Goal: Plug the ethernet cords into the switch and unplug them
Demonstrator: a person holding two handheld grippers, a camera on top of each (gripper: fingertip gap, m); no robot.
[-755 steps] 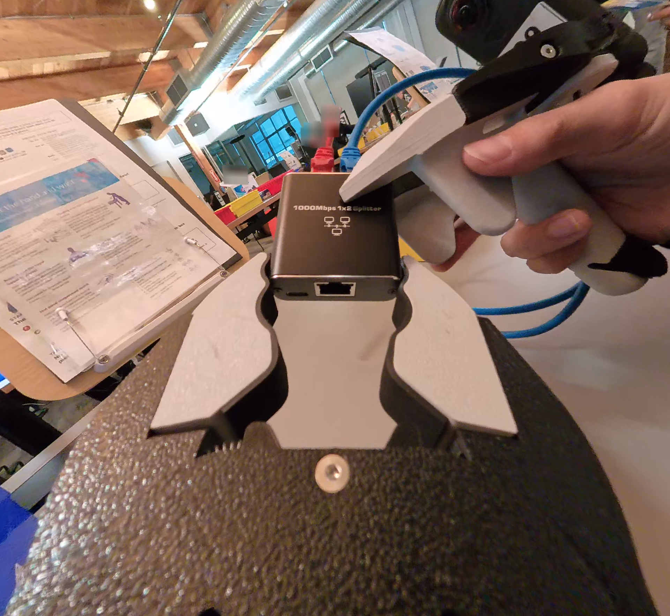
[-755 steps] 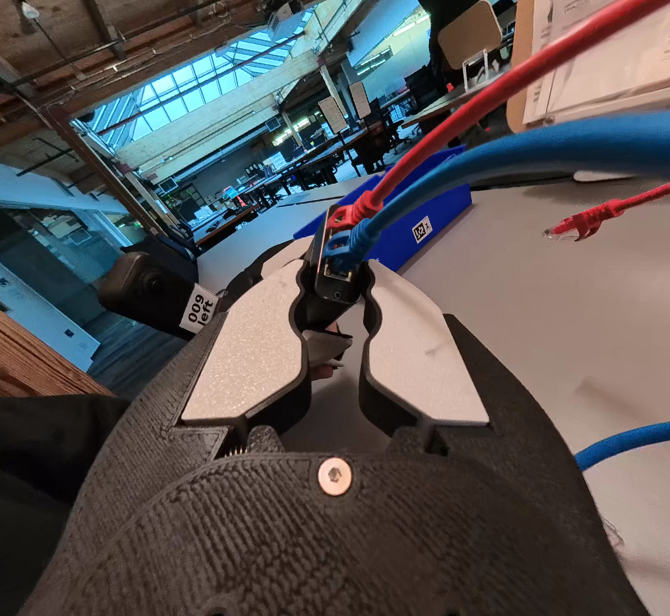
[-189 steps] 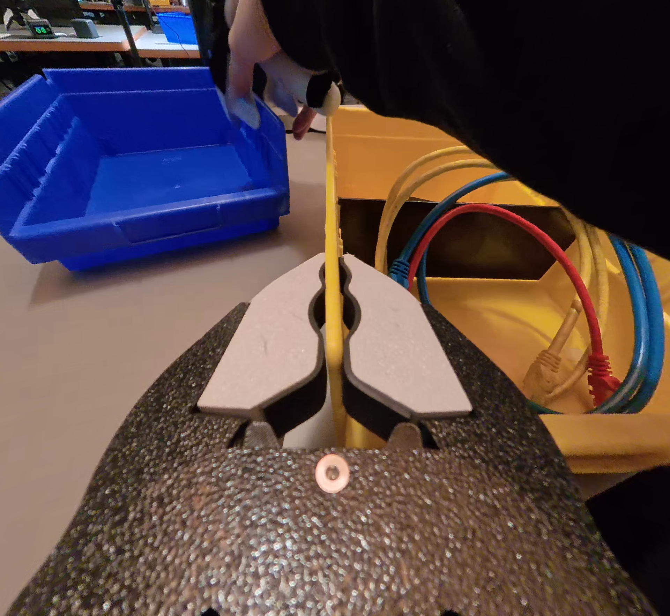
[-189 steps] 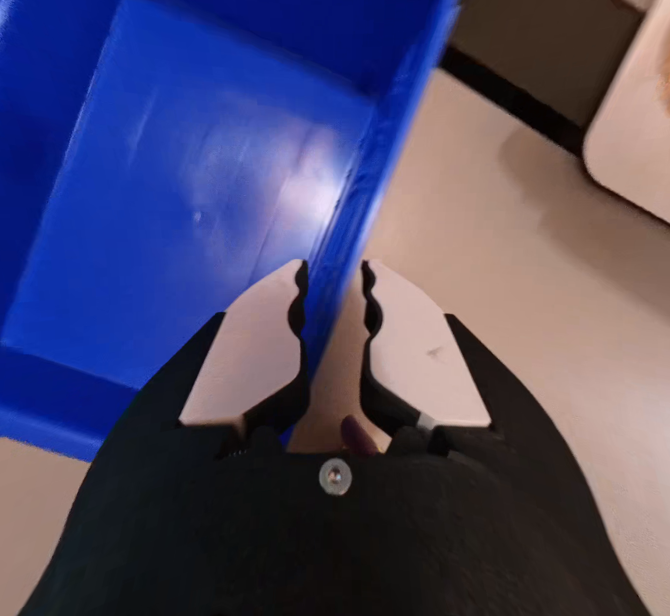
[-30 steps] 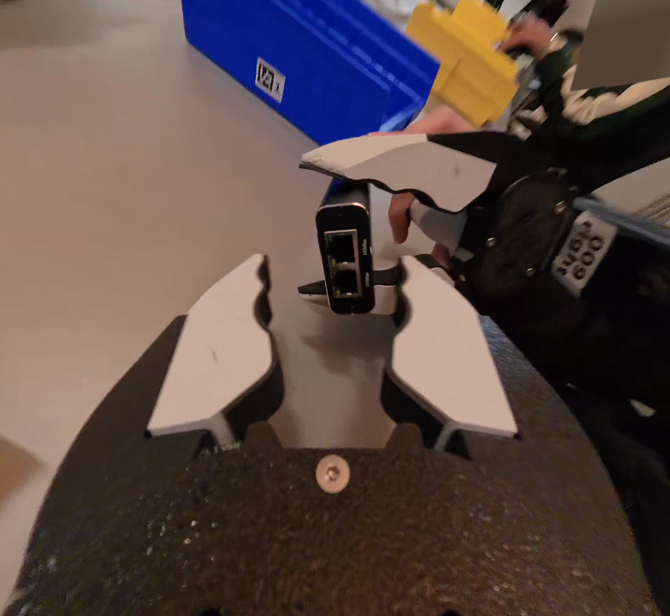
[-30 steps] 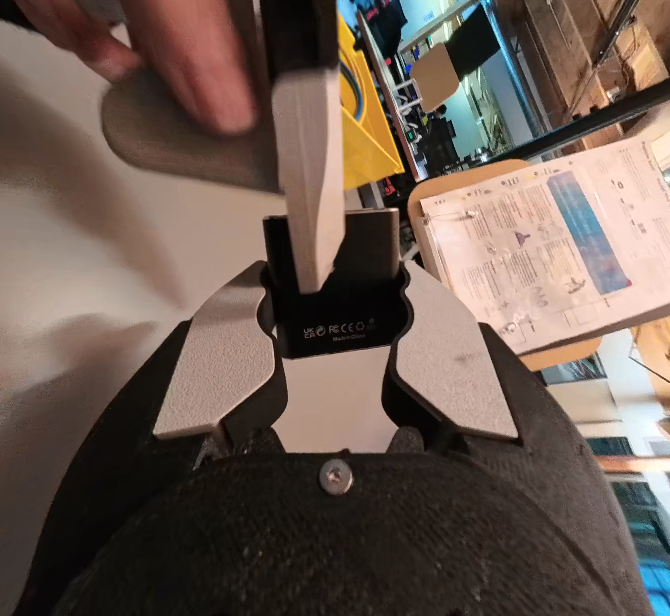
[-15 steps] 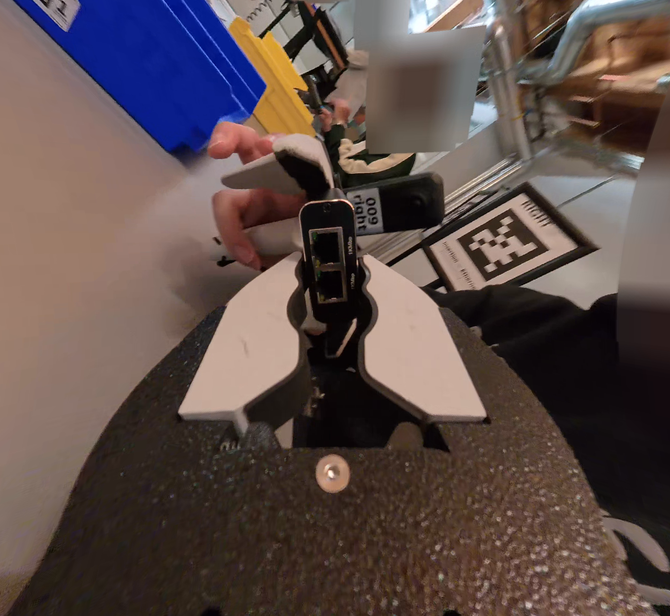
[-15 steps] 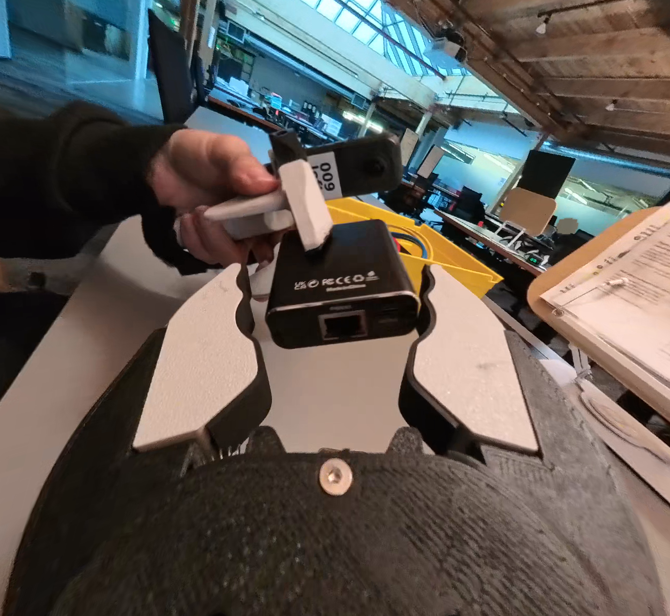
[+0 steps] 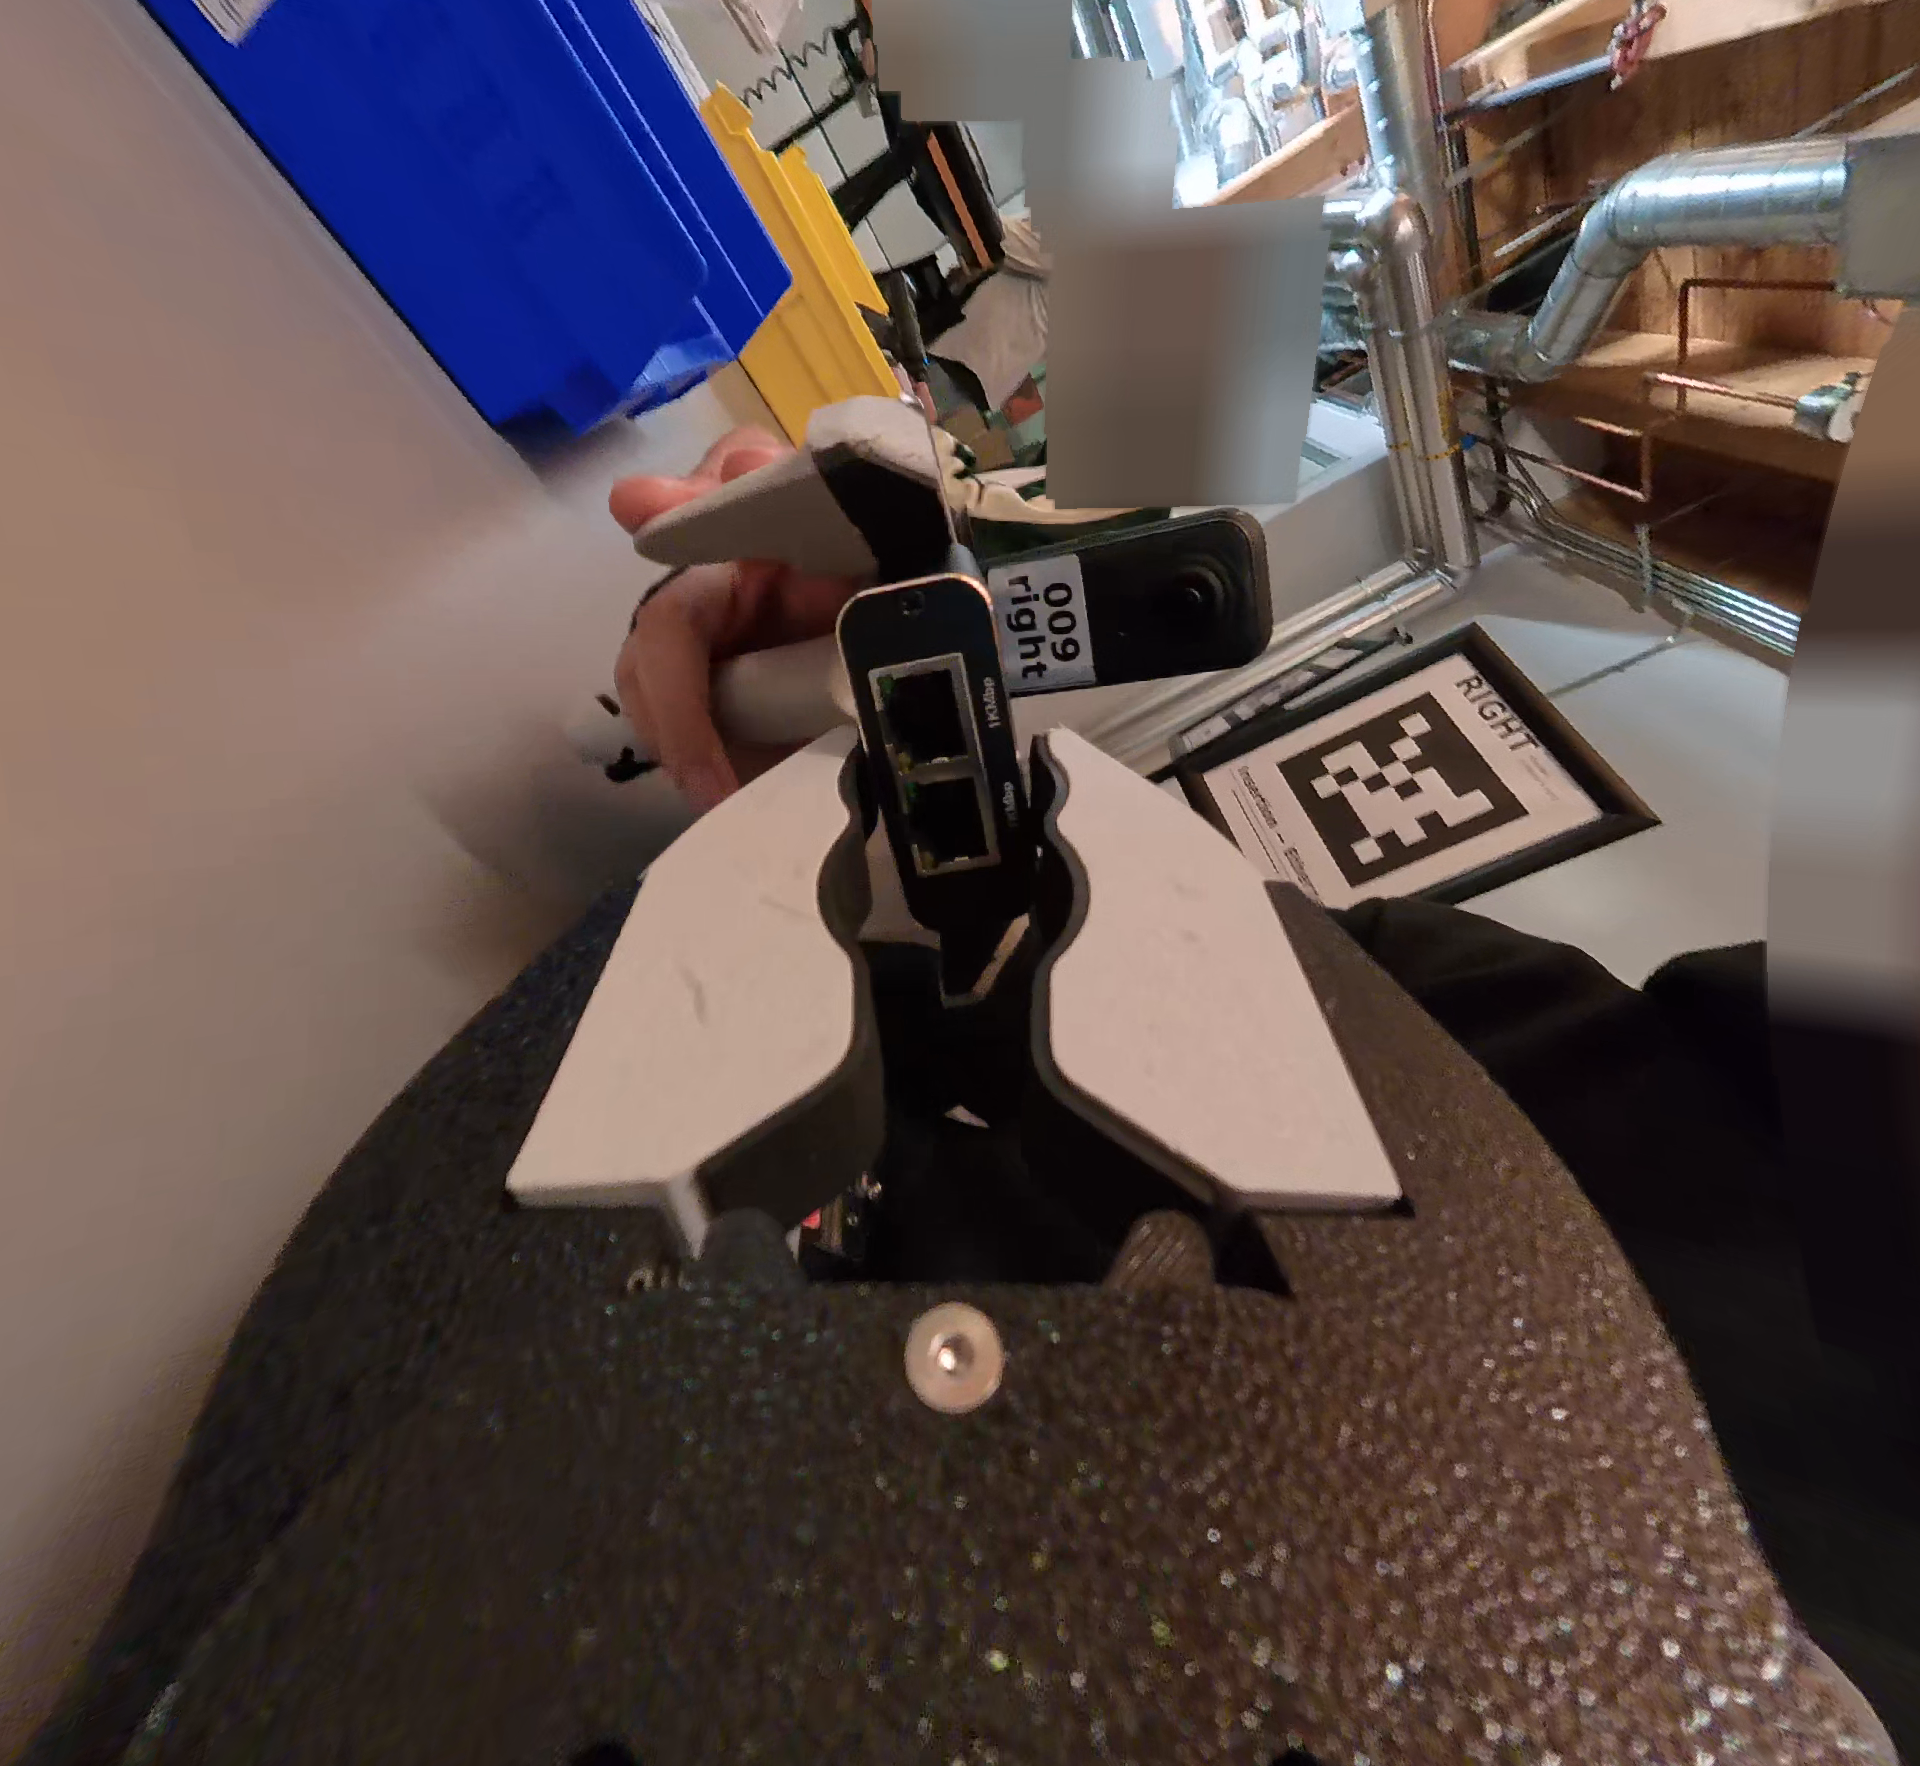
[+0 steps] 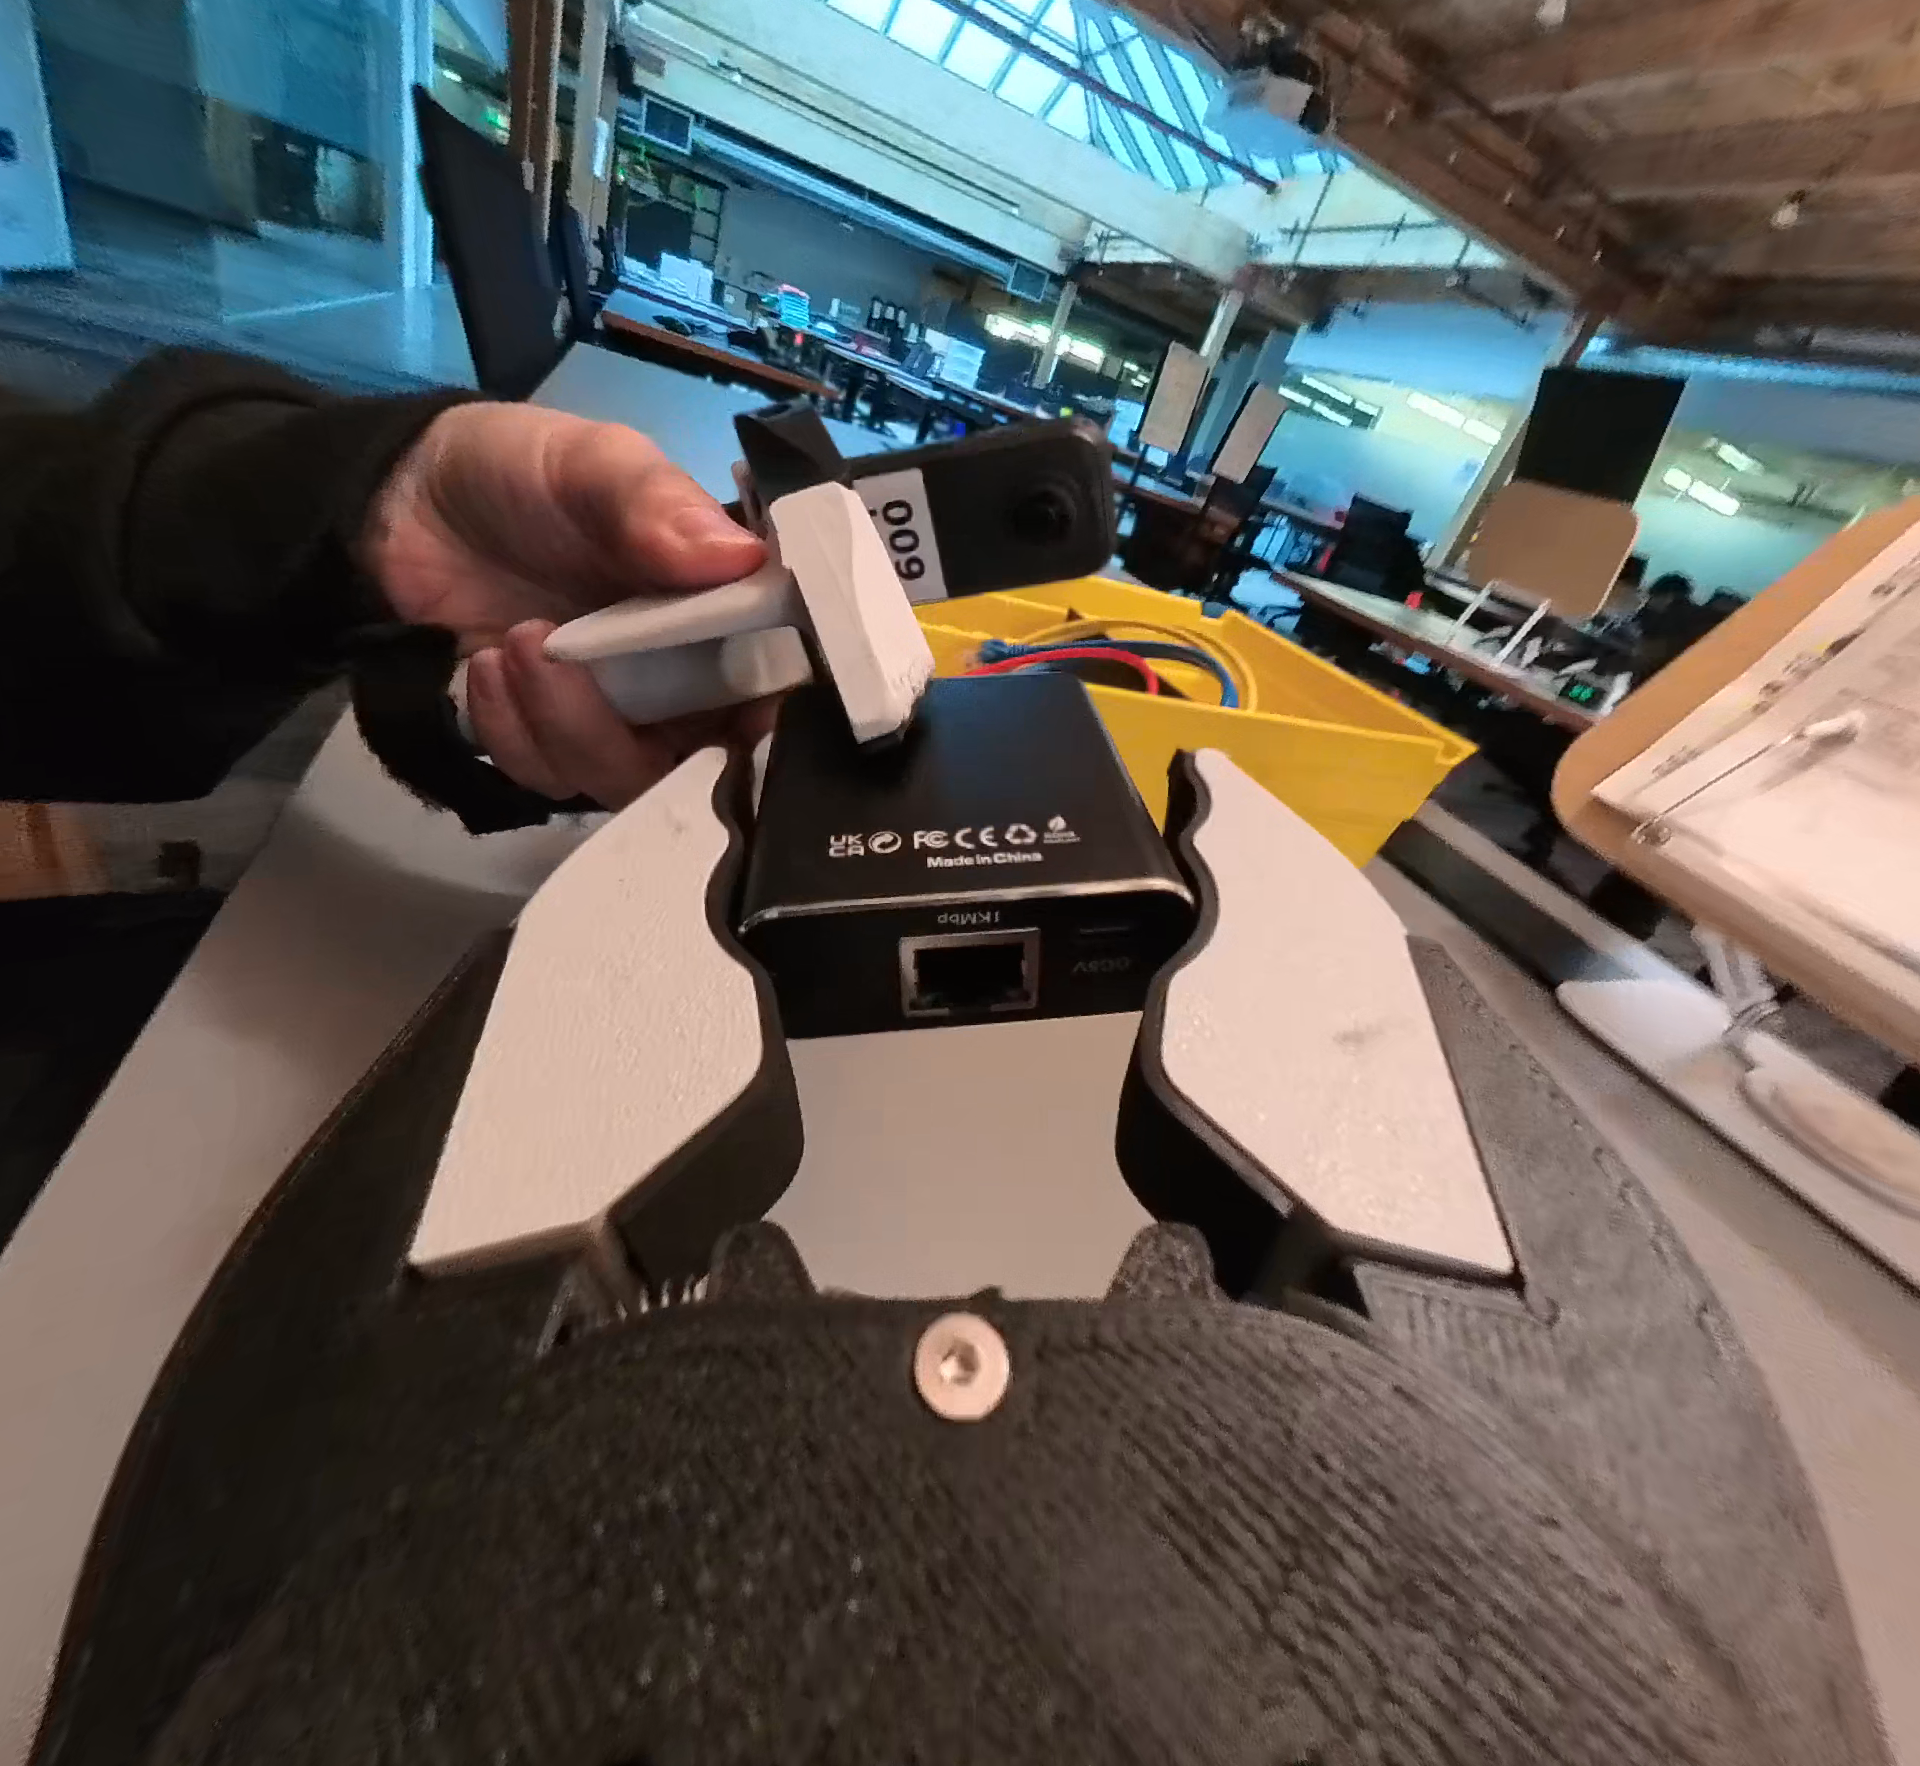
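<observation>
The switch (image 9: 935, 781) is a small black box with no cords in it. My left gripper (image 9: 951, 760) is shut on its thin sides, and its two-port end faces the left wrist camera. In the right wrist view the switch (image 10: 966, 812) shows its single-port end. My right gripper (image 10: 956, 760) is open, with a finger on each wide side and a little slack. A left finger (image 10: 852, 636) presses on the switch's far end. The ethernet cords (image 10: 1101, 662), red, blue and yellow, lie in the yellow bin (image 10: 1299, 750).
A blue bin (image 9: 468, 158) and the yellow bin (image 9: 800, 282) stand on the pale table (image 9: 208, 573). A framed marker sign (image 9: 1403, 781) lies to the right. A clipboard with a page (image 10: 1766, 729) stands at the right in the right wrist view. A person's hand (image 10: 540, 553) holds the left gripper.
One second ago my right gripper held the switch and my left was open. My left gripper has since shut on the switch and my right gripper's fingers have loosened.
</observation>
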